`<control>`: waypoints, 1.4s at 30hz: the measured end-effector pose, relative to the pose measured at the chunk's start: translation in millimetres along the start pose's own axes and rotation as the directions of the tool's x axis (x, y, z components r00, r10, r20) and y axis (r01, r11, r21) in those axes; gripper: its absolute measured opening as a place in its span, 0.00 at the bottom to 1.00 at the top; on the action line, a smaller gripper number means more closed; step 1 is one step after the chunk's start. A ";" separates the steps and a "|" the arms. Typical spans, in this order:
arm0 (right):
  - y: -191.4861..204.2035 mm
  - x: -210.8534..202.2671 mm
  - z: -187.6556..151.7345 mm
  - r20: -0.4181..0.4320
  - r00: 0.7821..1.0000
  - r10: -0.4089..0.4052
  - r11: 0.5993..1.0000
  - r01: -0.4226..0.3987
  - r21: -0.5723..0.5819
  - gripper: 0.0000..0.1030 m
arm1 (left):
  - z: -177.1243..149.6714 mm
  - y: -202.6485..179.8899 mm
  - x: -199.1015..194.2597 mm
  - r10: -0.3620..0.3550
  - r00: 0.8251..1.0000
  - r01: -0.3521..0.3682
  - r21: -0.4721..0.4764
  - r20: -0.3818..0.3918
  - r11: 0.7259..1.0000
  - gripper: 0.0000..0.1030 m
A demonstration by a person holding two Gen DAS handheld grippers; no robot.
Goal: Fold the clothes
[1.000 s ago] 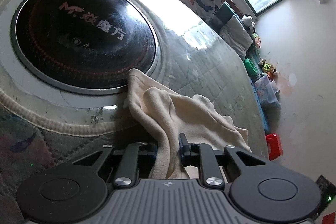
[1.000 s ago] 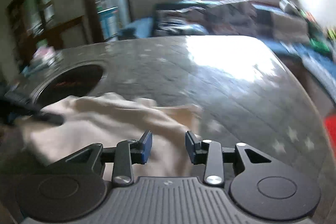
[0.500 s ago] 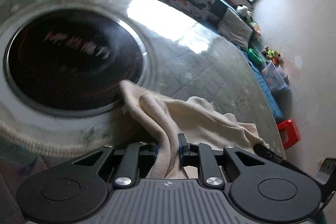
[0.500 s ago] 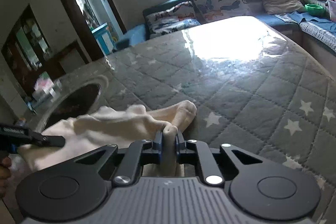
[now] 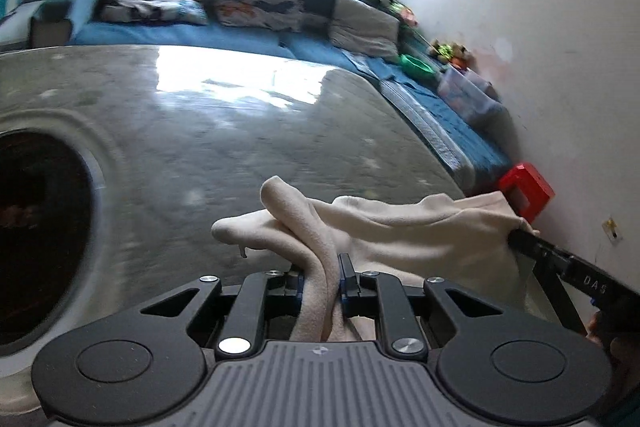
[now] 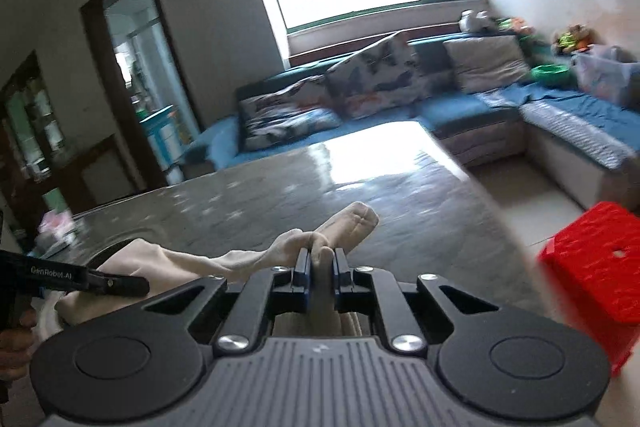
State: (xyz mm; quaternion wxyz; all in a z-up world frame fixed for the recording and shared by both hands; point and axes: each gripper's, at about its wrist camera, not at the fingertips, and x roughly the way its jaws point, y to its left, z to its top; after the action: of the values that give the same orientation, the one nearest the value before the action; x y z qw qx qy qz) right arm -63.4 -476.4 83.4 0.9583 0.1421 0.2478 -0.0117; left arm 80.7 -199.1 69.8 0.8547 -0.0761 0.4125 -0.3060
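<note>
Jaws of both the left gripper [image 5: 320, 277] and right gripper [image 6: 320, 267] are clenched on the cream garment [image 5: 400, 227], lifted above the counter [image 5: 240, 131]; spreading flat is judged next.

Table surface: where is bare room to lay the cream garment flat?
Bare quilted table lies beyond the cream garment, toward the sofa. The black round inset crowds the left; the edge near the red stool limits the right.
</note>
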 end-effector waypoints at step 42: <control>-72.9 92.1 -1.8 -0.177 0.962 -0.207 0.978 0.208 -0.010 0.21 | 13.2 -74.8 114.4 0.056 0.997 -0.047 0.146 -0.061 0.988 0.42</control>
State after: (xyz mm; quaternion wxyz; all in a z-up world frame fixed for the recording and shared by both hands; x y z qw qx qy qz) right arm 9.7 -541.4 18.4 0.9252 0.1199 0.3457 -0.1004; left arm 110.2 -327.7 31.7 0.8518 0.0066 0.4185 -0.3151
